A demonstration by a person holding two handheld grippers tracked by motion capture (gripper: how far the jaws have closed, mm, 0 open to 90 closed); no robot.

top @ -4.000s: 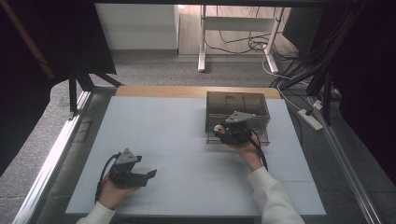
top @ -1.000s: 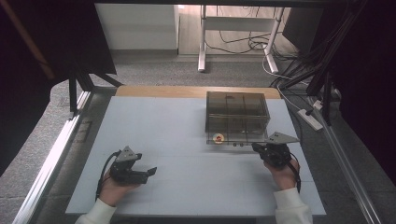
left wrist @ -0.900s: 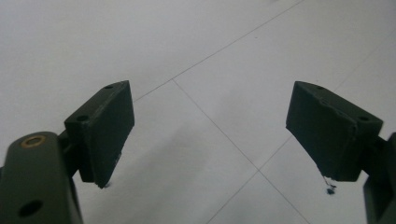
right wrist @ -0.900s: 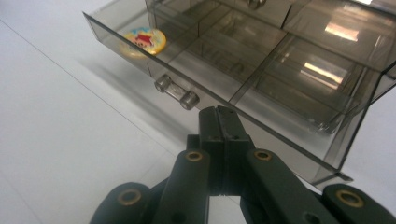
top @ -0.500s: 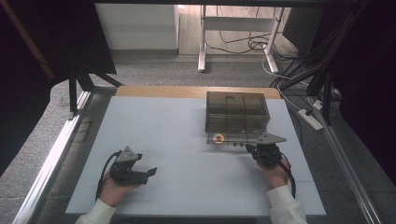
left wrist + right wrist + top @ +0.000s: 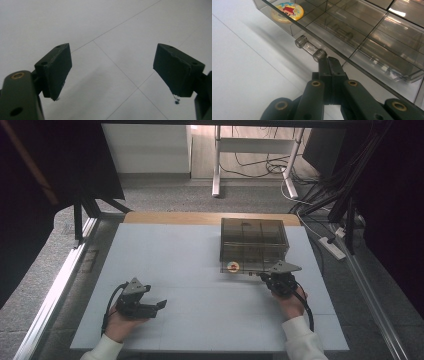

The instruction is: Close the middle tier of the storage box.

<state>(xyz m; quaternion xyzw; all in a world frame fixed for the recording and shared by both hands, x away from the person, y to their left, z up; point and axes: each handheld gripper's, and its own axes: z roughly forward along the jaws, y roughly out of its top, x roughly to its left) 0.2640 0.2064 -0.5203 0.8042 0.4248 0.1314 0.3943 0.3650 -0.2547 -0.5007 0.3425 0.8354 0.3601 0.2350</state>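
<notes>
Jaws of my right gripper point(image 6: 329, 60) were shut tight with nothing between them, tips right by the clear handle point(image 6: 310, 48) of the smoky box point(image 6: 254, 239) lid, so I thought to push it slowly.

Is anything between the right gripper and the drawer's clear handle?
Nothing visible. The right gripper, jaws shut, has its tips right at the near end of the clear handle on the smoky drawer box; actual contact is hard to tell.
</notes>
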